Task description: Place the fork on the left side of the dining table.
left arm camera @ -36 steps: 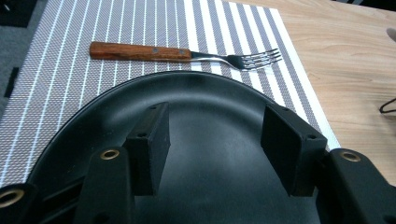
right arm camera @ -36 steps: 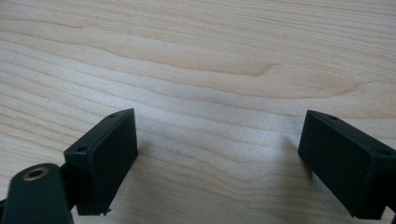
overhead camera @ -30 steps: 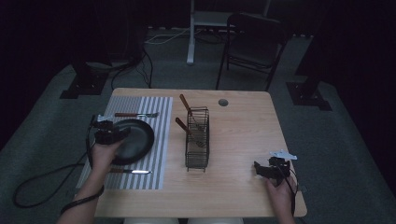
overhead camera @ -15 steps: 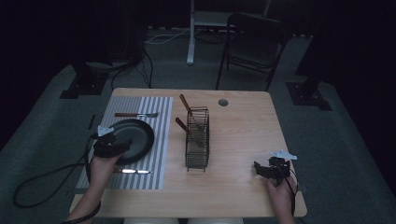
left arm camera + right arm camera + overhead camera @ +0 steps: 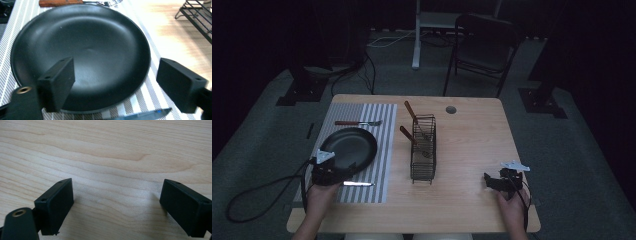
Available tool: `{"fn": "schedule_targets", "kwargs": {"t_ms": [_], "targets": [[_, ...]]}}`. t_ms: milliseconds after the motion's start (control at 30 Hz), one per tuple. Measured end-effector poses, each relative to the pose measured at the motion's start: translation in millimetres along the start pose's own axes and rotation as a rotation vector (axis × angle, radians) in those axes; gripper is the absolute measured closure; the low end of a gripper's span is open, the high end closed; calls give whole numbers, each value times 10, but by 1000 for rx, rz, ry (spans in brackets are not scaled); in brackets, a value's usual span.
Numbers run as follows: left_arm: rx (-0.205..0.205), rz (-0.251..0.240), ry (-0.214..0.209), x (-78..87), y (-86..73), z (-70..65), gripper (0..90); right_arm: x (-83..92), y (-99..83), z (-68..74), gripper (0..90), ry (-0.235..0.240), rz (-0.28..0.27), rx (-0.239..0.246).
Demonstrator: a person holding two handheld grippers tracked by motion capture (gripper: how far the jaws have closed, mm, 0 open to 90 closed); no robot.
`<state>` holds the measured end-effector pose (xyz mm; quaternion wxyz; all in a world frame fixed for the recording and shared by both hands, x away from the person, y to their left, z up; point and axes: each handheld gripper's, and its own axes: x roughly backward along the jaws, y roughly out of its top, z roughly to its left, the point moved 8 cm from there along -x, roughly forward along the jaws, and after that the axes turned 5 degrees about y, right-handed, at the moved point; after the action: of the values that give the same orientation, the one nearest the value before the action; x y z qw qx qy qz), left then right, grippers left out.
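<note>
At the near right of the wooden table [image 5: 472,150] the right gripper [image 5: 498,181] rested in the person's hand, its jaws spread wide over bare wood with nothing between them, as the right gripper view confirmed [image 5: 116,202]. At the near left, the left gripper [image 5: 326,170] hung just over the near edge of the black plate [image 5: 349,149]; its jaws had just been opening and stood wide apart, the pads clear of the plate, whose near rim lay below and between them in the left gripper view [image 5: 80,55]. Just beside that gripper, on its right, a knife [image 5: 358,184] lay on the striped placemat [image 5: 382,150], its blade tip [image 5: 150,114] showing just near of the plate's rim. The plate itself sat flat on the placemat in the left half of the table. Right of the mat, about mid-table, stood a black wire rack [image 5: 423,150] with two wooden-handled utensils [image 5: 411,112] leaning out of it toward the far left. At the far end of the placemat, beyond the plate, lay a fork with a wooden handle [image 5: 357,123], crosswise to the stripes. Past the table's far edge stood a dark chair [image 5: 482,45] on the grey floor.
</note>
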<state>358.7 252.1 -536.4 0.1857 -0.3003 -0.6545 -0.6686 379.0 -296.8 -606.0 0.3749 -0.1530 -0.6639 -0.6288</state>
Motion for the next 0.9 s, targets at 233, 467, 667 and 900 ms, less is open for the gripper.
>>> {"fn": "schedule_targets", "kwargs": {"t_ms": [233,467,667,900], "targets": [[-6,3,25,80,-167,62,100,0,1,2,115,0,0,-2],[-8,-36,82,163,-311,120,100,1,0,1,115,0,1,-2],[-34,-27,127,175,-472,200,100,1,0,2,115,0,1,-2],[-12,-7,165,184,-650,306,101,1,0,1,115,0,1,-2]]}}
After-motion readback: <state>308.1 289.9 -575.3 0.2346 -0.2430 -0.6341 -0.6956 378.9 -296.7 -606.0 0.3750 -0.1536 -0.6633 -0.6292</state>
